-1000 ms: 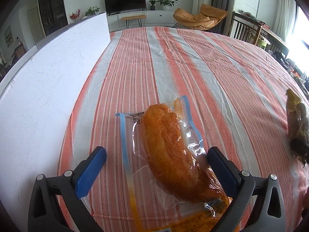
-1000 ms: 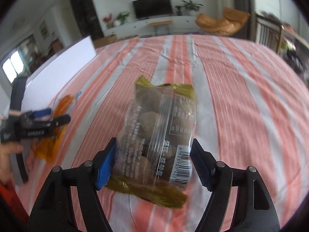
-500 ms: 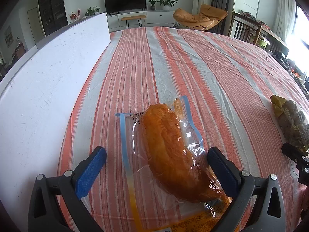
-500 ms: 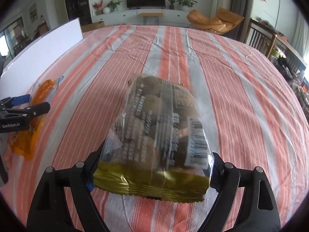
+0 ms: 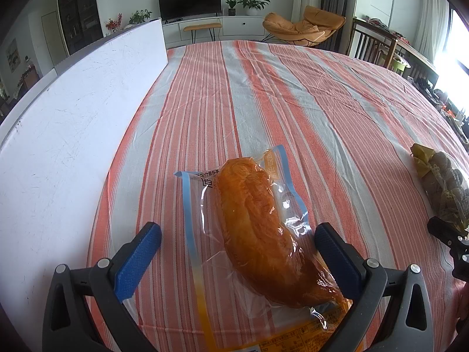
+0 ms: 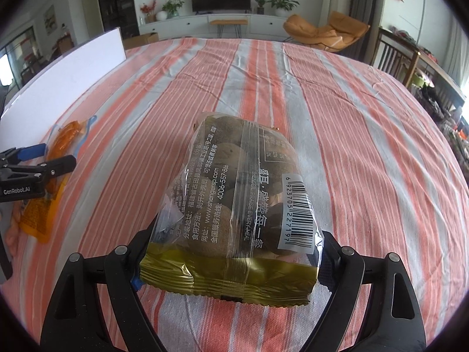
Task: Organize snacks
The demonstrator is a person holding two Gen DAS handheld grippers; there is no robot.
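A clear pack with an orange bread loaf (image 5: 249, 220) lies on the striped tablecloth (image 5: 293, 96). My left gripper (image 5: 237, 231) stands open around its near half, both blue pads (image 5: 137, 258) apart from the wrapper. A clear bag of round brown snacks with a gold seam (image 6: 234, 187) rests on the cloth between the fingers of my right gripper (image 6: 234, 231). Those jaws stand wide and the bag hides the pads. In the left wrist view that bag (image 5: 442, 182) lies at the far right, with the right gripper (image 5: 445, 234) behind it. The right wrist view shows the left gripper (image 6: 44, 158) over the bread pack (image 6: 63, 138).
A tall white board (image 5: 73, 117) stands along the left edge of the table. Wooden chairs (image 6: 392, 55) stand at the far right side. Striped cloth stretches beyond both snacks toward the far edge.
The right gripper lowered the snack bag onto the cloth and its jaws spread wider, letting it go. The left gripper and the bread pack stayed where they were.
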